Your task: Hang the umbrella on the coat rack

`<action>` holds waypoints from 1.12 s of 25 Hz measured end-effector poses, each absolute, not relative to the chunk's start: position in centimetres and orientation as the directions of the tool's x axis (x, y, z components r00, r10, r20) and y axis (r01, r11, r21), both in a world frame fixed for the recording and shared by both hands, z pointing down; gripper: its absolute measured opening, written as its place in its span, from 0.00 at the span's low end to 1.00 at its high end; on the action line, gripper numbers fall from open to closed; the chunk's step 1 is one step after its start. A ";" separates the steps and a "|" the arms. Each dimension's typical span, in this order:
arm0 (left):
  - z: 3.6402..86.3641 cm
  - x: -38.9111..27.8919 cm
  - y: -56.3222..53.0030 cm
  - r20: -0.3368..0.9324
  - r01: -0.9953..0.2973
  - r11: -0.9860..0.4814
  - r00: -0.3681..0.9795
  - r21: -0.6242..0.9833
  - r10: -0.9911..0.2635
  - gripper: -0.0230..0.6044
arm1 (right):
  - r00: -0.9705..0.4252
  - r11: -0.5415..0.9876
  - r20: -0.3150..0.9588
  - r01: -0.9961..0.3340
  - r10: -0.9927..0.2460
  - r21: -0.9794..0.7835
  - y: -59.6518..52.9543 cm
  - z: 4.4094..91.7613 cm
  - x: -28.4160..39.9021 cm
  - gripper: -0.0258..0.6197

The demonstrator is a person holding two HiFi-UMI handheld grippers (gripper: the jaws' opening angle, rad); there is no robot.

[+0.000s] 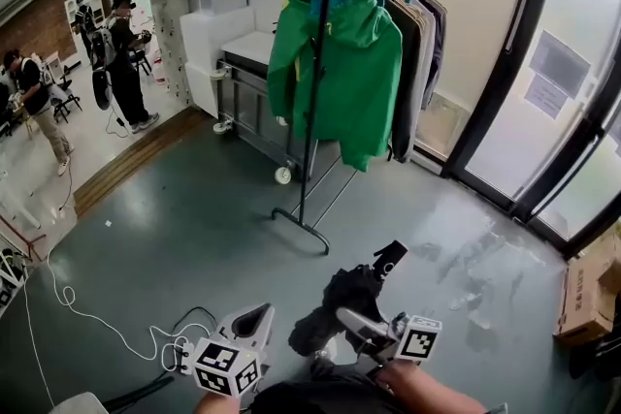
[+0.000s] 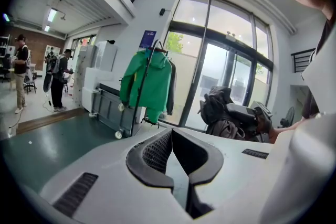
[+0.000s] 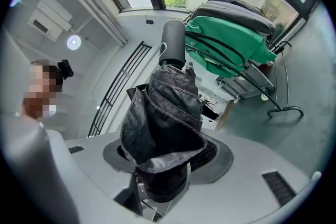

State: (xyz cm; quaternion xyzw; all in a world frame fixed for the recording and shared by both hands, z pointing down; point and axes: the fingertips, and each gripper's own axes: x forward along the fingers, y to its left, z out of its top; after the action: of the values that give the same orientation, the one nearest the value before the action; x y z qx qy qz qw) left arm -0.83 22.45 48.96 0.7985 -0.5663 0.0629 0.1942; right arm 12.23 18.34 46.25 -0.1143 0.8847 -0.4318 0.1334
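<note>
One black metal coat rack (image 1: pixel 312 111), hung with a green jacket (image 1: pixel 351 73), stands on the grey floor (image 1: pixel 194 238). We hold the black folded umbrella (image 1: pixel 335 303) short of its base. The right gripper (image 1: pixel 355 321) clamps the canopy, and the left gripper (image 1: pixel 254 317) has its jaws together, empty.

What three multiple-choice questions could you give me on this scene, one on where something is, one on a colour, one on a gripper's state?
1. The green jacket is:
A on the floor
B hanging on the coat rack
C on the cardboard box

2. The umbrella is:
A red
B yellow
C black

3. The right gripper is:
A open and empty
B shut on the umbrella
C out of view

Answers:
1 B, it hangs from the rack's top rail.
2 C, the folded canopy is black.
3 B, the pads press on the folded canopy.
</note>
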 end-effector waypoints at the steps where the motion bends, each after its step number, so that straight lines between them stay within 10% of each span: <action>1: 48.6 -0.9 21.1 0.317 -0.929 -0.283 0.350 0.238 -0.882 0.06 | -0.939 0.604 -0.136 -0.088 -0.315 -0.792 17.1 46.0 12.3 0.39; 28: 47.4 -2.3 -0.6 0.354 -0.958 -0.211 0.268 0.194 -0.896 0.06 | -0.957 0.615 -0.143 -0.045 -0.252 -0.787 -5.7 45.7 10.8 0.39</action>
State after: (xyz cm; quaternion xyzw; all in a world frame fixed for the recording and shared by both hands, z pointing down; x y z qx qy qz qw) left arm -2.28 -0.60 47.39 0.7737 -0.5992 0.0823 0.1889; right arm 10.81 -5.66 45.74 -0.0835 0.8906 -0.4306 0.1205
